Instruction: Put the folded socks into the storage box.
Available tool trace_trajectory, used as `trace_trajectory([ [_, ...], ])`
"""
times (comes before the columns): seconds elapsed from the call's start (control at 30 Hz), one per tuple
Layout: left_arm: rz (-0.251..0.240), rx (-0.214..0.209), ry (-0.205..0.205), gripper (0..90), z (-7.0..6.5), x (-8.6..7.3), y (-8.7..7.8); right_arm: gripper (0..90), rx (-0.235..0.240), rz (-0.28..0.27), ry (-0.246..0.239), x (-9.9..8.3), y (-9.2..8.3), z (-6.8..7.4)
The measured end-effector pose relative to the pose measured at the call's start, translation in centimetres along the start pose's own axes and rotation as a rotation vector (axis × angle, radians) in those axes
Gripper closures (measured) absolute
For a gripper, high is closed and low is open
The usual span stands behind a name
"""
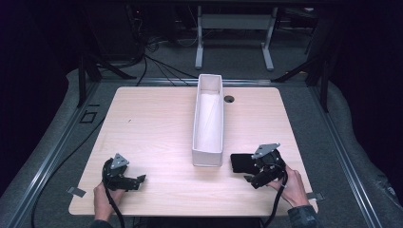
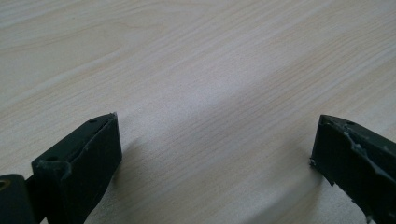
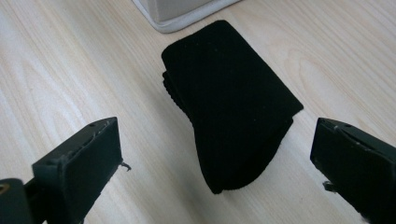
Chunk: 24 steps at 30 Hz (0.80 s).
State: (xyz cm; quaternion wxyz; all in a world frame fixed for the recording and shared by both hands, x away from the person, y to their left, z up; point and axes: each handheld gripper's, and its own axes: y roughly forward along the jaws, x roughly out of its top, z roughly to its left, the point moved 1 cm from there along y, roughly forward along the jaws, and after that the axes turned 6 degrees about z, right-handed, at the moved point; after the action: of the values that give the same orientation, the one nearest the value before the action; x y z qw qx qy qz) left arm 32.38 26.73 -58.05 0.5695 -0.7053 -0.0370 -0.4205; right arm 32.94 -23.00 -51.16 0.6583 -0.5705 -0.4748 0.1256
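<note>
A folded black sock (image 3: 231,105) lies flat on the wooden table (image 1: 152,128), just right of the near end of a long white box (image 1: 208,118). In the high view the black sock (image 1: 242,163) is partly covered by my right gripper (image 1: 251,178), which hovers at its near edge. In the right gripper view that gripper (image 3: 215,163) is open, its jaws wide on either side of the sock's near end, not touching it. My left gripper (image 1: 140,180) rests near the table's front left; in its own view it (image 2: 212,154) is open over bare wood.
The white box (image 3: 182,11) runs from the table's middle toward its far edge and looks empty. A round cable hole (image 1: 229,99) sits right of the box. Tape marks (image 1: 76,191) lie at the front corners. Desk legs and cables stand on the floor beyond.
</note>
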Motion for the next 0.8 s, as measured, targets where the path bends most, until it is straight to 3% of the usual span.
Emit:
trace_trajectory([
  [0.17,0.001,0.002,-0.001,1.6,0.0,0.0,0.0,1.7,0.025,-0.002,-0.019,0.7,0.3,0.0],
  [0.2,0.001,0.003,-0.001,1.6,0.0,0.0,0.0,2.1,0.023,0.014,-0.023,0.8,0.2,0.1],
  [0.37,0.000,0.003,-0.004,1.6,0.0,0.0,0.0,5.2,0.009,-0.005,-0.024,1.1,0.5,0.2],
  [0.4,0.000,0.004,-0.004,1.6,0.0,0.0,0.0,6.7,0.016,0.011,-0.030,1.3,0.5,0.1],
  [0.43,0.000,0.003,-0.004,1.6,0.0,0.0,0.0,8.2,0.023,-0.006,-0.026,1.4,0.7,0.2],
  [0.57,0.000,0.004,-0.004,1.6,0.0,0.0,0.0,13.9,0.007,0.007,-0.035,1.8,1.3,0.3],
  [0.67,0.000,0.004,-0.005,1.6,0.0,0.0,0.0,16.4,0.023,0.044,-0.027,2.0,1.8,0.1],
  [0.8,0.000,0.004,-0.005,1.6,0.0,0.0,0.0,20.0,0.028,0.046,-0.019,1.9,2.6,0.1],
])
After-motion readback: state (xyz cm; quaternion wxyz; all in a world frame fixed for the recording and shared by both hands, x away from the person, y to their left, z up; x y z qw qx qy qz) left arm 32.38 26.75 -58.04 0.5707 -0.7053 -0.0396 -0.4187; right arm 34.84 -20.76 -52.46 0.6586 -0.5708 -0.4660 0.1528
